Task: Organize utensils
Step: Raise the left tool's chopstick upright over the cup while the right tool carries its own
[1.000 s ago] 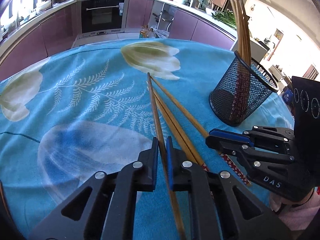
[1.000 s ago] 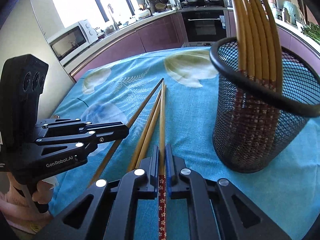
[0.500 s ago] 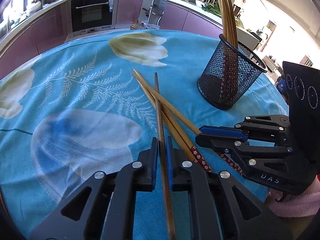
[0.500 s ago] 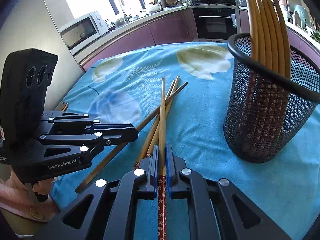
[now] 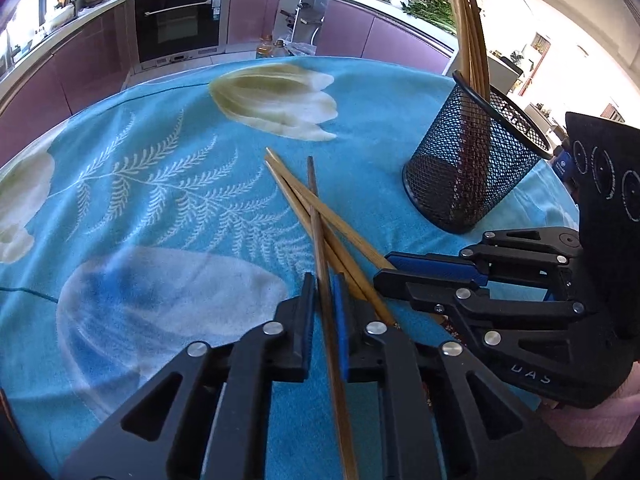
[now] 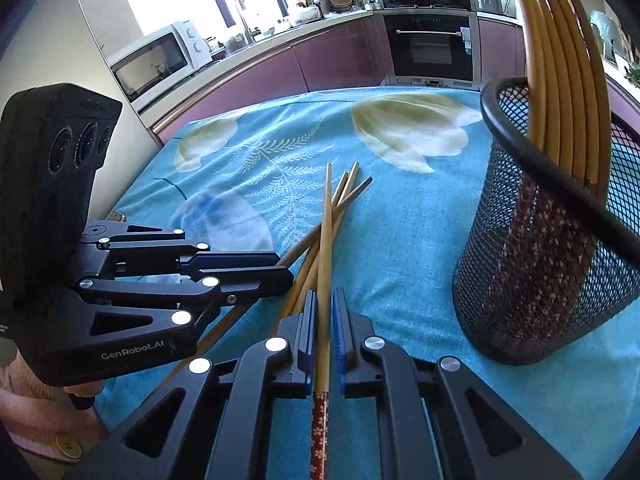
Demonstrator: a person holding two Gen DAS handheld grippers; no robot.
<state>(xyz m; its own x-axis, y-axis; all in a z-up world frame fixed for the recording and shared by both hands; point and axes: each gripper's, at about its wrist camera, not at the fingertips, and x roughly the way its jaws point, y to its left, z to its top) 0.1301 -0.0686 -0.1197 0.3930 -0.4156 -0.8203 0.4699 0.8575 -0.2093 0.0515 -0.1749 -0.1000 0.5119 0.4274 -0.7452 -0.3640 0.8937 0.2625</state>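
**Chopsticks, loose lot, two in grip**

Chopsticks lie crossed in a small pile on a blue flowered tablecloth (image 5: 168,200), their tips fanned toward the far side.

Item one: left gripper (image 5: 323,320), clamped on a darker chopstick (image 5: 320,248) partway along its length. Its far tip lies over the two loose chopsticks (image 5: 296,200) that remain on the cloth.

Item two: right gripper (image 6: 325,332), clamped on a lighter chopstick (image 6: 327,240) just ahead of its red patterned handle end. The stick points away toward the far side, over the pile.

Item three: mesh holder (image 6: 532,272), black wire, upright on the cloth to the right of the pile, near but apart from it. It already holds a bundle of chopsticks (image 6: 560,80), handles down, leaning against the rim.

Handling note, as a judgement: the step in hand looks like lifting the two gripped sticks clear for the holder. Raise each stick straight up before swinging right, so the crossed tips do not drag the loose pair across the cloth. Tip the handle end downward, to match the bundle. Aim for the open part of the holder's mouth, away from the leaning bundle. The holder looks light; a knock on its rim could tip it. One gripper at a time leaves more room.
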